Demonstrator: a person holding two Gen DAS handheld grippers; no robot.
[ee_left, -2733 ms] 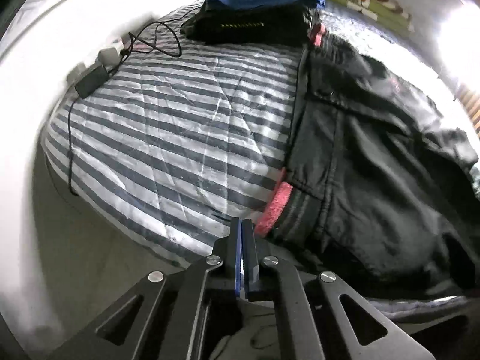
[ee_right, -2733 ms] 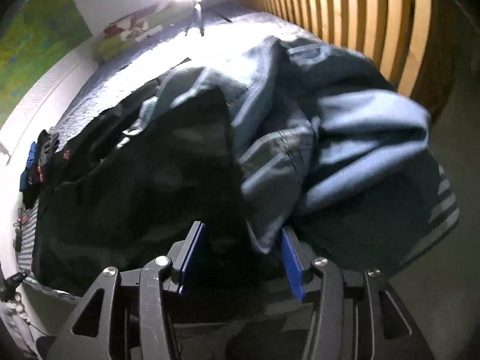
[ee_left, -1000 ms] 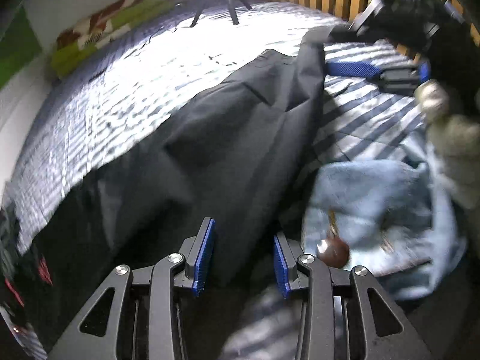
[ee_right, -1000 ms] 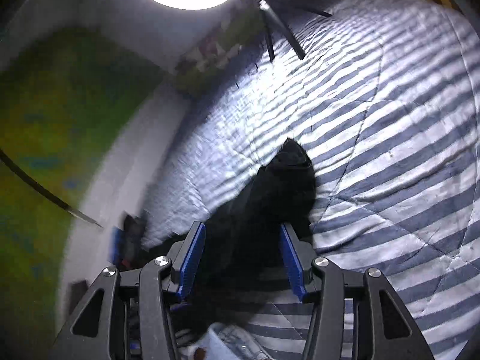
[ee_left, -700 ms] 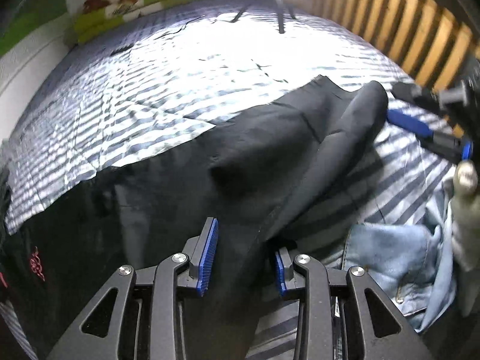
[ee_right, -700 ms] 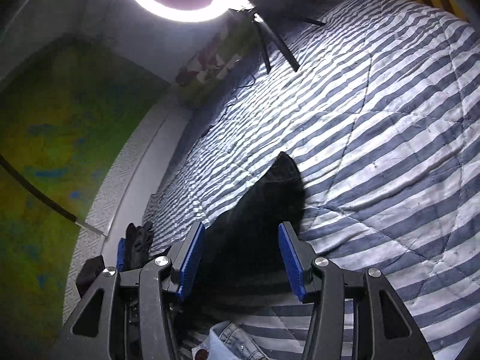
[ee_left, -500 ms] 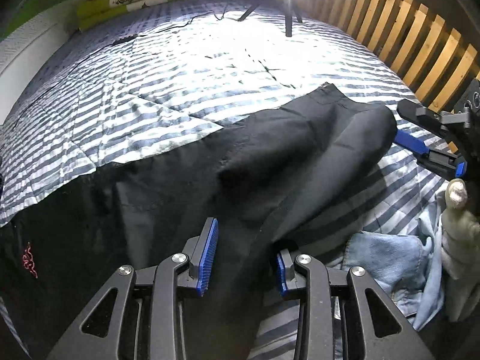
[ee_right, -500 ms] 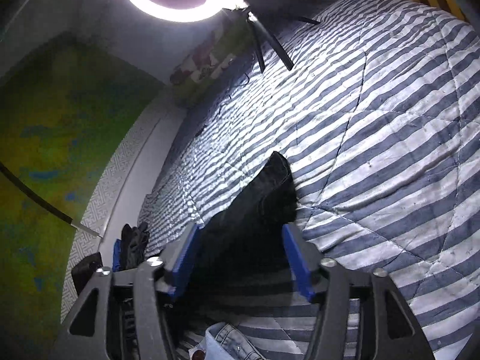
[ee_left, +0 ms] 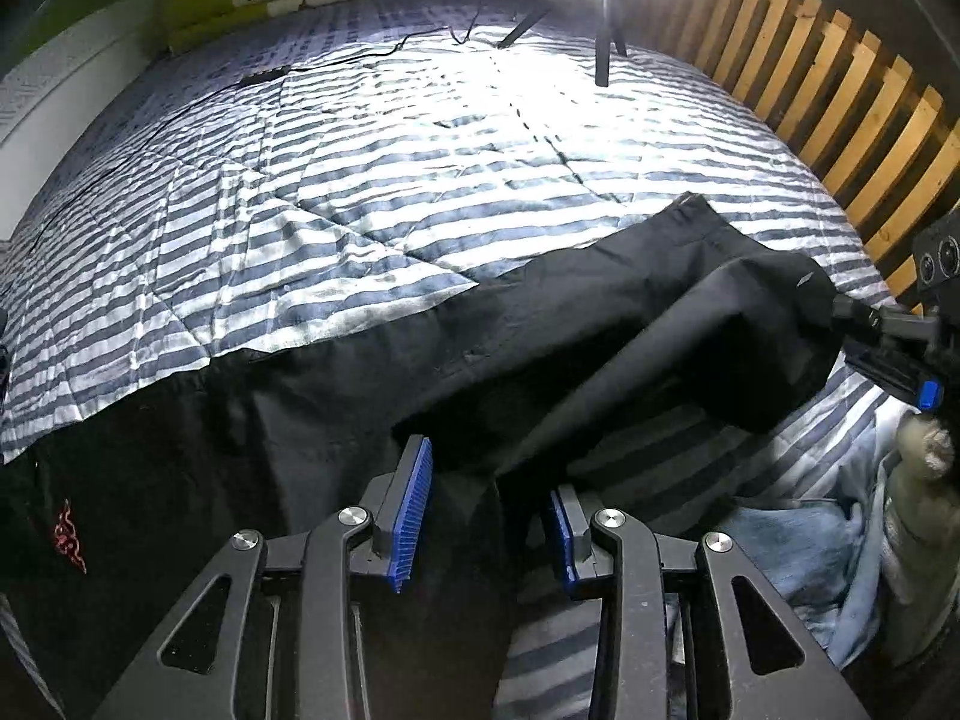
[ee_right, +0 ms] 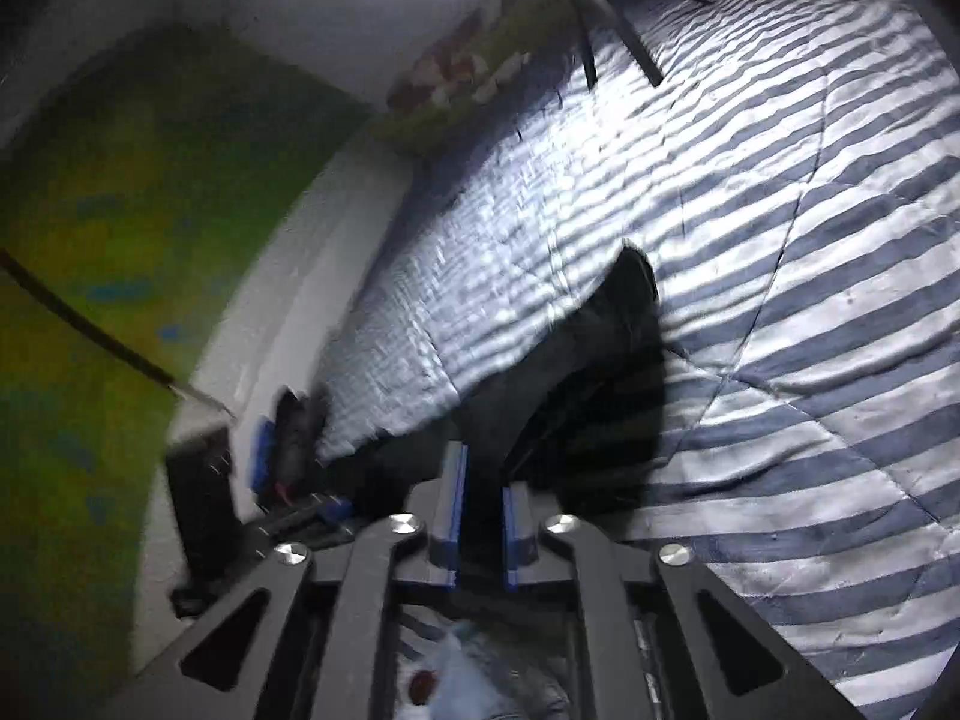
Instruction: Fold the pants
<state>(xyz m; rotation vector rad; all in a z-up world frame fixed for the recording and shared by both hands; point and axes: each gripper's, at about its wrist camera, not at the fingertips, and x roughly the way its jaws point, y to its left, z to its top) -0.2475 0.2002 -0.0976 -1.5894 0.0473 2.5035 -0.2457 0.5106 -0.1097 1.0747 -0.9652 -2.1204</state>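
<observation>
Both tongs work the black pants (ee_left: 372, 372). Half a second ago the right tongs (ee_right: 480, 519) stood wide; now their jaws have narrowed onto the raised leg end at about three o'clock in the left view, apparently pinching cloth. The left tongs (ee_left: 489, 510) remain spread, straddling the near leg without gripping. The pants lie stretched across the striped quilt (ee_left: 420, 180), waist towards nine o'clock. With one end seemingly caught, the fold looks ready to start. Blue jeans (ee_left: 798, 546) sit bunched at four o'clock.

right hand-held gripper (ee_right: 480, 516) narrowed onto black pants (ee_right: 606, 324)
</observation>
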